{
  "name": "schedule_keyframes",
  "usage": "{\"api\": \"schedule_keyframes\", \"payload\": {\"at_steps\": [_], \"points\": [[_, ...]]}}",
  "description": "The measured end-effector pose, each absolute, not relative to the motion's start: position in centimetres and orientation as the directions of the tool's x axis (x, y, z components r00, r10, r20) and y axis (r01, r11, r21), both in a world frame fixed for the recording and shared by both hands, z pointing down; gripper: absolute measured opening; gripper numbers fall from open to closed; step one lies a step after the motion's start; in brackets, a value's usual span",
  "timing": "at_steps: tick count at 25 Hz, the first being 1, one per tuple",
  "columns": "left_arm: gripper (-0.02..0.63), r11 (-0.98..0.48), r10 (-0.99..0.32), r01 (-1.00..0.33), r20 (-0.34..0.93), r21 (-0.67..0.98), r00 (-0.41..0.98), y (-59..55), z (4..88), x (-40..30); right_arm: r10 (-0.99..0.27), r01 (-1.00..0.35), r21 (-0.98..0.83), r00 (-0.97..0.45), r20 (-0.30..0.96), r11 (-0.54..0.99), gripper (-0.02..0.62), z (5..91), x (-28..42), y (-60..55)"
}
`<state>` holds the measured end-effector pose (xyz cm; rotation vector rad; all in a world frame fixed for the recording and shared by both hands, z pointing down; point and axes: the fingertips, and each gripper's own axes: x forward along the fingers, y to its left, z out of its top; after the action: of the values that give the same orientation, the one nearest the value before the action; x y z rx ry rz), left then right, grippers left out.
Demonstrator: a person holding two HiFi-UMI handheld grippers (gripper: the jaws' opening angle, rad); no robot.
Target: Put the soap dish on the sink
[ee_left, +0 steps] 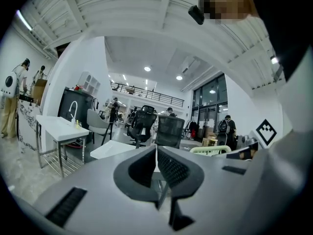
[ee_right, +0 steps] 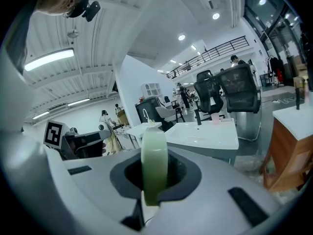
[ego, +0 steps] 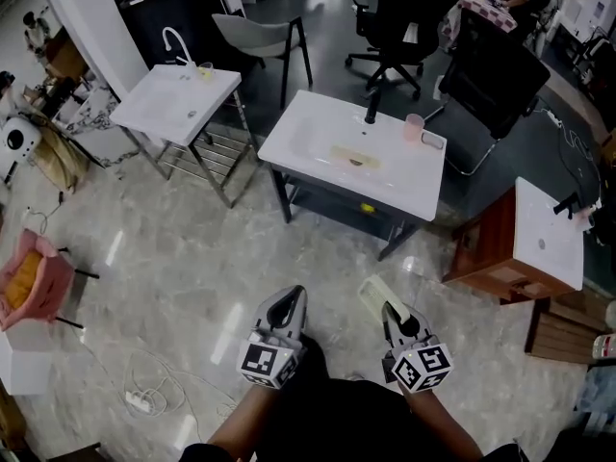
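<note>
The left gripper (ego: 292, 299) and the right gripper (ego: 392, 313) look alike: a smooth light-grey shell narrowing to two dark jaws. Behind each sits a white cube printed with black square markers, the left marker cube (ego: 268, 362) and the right marker cube (ego: 421, 366) (two faces show). Close up, the left has black, finely ribbed pads (ee_left: 172, 168) and dark slots (ee_left: 67, 205) in its shell. The person wears a black top (ego: 356, 422).

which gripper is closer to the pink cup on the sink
Right. The right gripper is almost straight below the pink cup in the head view; the left gripper sits further left.
</note>
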<state>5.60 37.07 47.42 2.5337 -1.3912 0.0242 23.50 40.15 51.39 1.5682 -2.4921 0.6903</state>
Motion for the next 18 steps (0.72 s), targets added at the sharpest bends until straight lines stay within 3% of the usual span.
{"api": "schedule_keyframes", "payload": {"at_steps": [18], "points": [[0.014,-0.516,-0.806,-0.801,0.144,0.305,0.574,20.9,47.9,-6.9,-0.827,-0.907,-0.263,-0.411,0.383,0.330,0.012,49.7,10.1,19.7]]}}
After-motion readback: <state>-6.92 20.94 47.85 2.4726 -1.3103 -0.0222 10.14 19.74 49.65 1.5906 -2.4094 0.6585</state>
